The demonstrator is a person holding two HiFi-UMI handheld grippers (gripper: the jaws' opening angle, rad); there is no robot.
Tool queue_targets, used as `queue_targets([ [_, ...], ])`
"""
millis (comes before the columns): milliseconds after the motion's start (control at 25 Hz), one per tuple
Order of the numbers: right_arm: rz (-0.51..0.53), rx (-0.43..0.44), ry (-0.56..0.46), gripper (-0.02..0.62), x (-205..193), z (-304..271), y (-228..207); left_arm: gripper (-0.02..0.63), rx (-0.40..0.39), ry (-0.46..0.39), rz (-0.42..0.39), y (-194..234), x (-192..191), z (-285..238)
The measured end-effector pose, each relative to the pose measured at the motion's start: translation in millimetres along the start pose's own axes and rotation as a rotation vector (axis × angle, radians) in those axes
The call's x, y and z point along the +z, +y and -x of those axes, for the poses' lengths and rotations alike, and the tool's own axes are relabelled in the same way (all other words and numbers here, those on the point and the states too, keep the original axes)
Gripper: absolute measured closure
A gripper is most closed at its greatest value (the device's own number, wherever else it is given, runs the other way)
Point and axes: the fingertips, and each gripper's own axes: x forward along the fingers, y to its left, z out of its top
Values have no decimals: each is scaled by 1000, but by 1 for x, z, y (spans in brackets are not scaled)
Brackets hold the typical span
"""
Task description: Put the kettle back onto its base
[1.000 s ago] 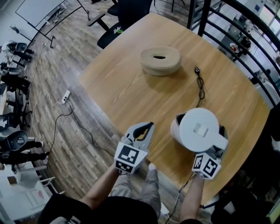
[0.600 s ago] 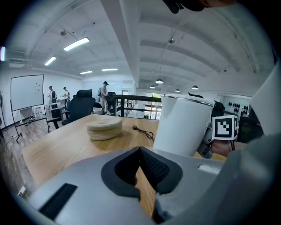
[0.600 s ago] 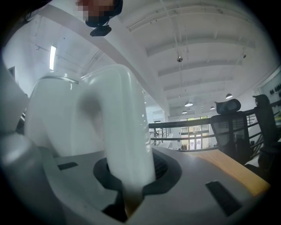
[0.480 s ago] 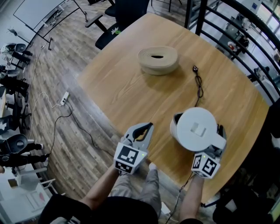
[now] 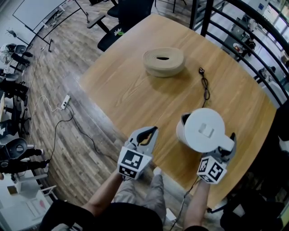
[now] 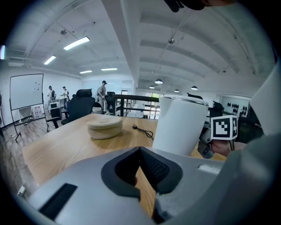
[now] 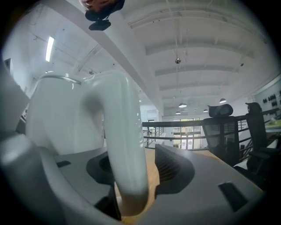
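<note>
A white kettle [image 5: 205, 131] stands upright near the front right of the round wooden table [image 5: 135, 90]; whatever is under it is hidden. Its black cord [image 5: 206, 88] runs back across the table to a plug. My right gripper [image 5: 228, 143] is behind the kettle with the white handle [image 7: 125, 145] between its jaws. The jaws have just been opening and now stand open, with a gap beside the handle. My left gripper [image 5: 152, 131] hovers left of the kettle [image 6: 180, 125], its tips together and holding nothing.
A tan round roll [image 5: 164, 61] lies at the table's far side. Black railing [image 5: 244, 40] runs along the right, and an office chair [image 5: 131, 13] stands beyond the table. The table's near edge is just in front of both grippers.
The right gripper's jaws have spread apart from the kettle handle. The kettle and the left gripper have stayed where they were.
</note>
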Motion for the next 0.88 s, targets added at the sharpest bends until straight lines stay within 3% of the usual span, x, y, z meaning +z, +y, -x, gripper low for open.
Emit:
queue_targets([
  [880, 11, 2, 65, 385, 16, 34, 7, 609, -52, -58, -37, -4, 32, 29],
])
